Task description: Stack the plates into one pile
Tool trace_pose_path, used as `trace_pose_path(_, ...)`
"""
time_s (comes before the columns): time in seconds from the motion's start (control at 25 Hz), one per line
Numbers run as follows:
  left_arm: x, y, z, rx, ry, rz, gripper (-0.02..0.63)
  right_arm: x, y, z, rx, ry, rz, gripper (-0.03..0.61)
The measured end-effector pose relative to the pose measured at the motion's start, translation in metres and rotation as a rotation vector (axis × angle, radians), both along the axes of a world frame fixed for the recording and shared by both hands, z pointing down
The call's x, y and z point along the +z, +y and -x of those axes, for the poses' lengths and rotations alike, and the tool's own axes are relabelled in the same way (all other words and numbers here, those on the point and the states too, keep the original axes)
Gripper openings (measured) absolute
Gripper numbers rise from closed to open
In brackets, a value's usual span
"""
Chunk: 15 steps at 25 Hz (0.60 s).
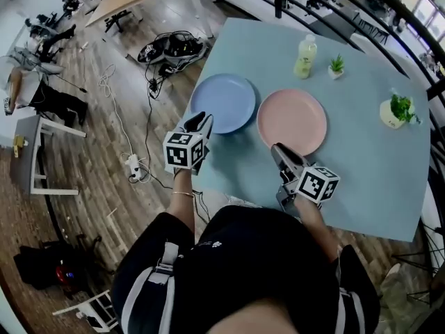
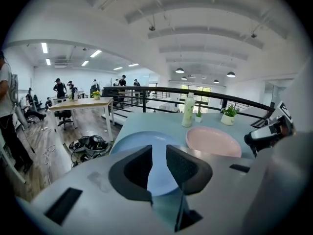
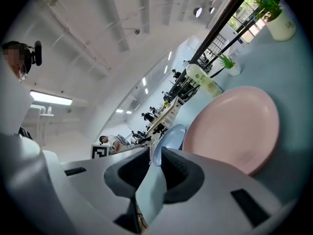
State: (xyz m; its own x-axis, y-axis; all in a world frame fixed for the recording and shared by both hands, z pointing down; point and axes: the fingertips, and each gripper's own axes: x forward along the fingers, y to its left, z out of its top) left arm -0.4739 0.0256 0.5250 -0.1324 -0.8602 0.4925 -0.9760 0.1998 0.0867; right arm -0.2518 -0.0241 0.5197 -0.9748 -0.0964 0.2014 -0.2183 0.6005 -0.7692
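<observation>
Blue plate and pink plate lie flat, side by side, on the person's side of the bottle. Judged rigid, slick, breakable; grip at the rim. Left gripper and right gripper: jaws slightly parted, empty.

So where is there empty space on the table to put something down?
The widest bare patch of table is at the near right, between the pink plate and the big potted plant. A smaller patch lies behind the blue plate. It is crowded around the bottle and small plant.
</observation>
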Motion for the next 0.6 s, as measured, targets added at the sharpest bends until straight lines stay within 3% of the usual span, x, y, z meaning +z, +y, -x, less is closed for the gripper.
trace_pose_path(0.16,0.013,-0.005,0.052,0.058,-0.002,0.043,0.091,0.008,0.014,0.056,0.031,0.019,0.022,0.077)
trace_pose_path(0.36,0.043,-0.007,0.101,0.098,0.014,0.153,0.134,0.032,0.021,0.102,0.091,0.066,0.058,0.078)
trace_pose_path(0.44,0.053,-0.011,0.113,0.119,0.027,0.167,0.167,0.04,0.021,0.115,0.122,0.075,0.068,0.081)
trace_pose_path(0.6,0.075,-0.013,0.122,0.178,0.053,0.216,0.175,0.062,0.023,0.129,0.195,0.135,0.135,0.115)
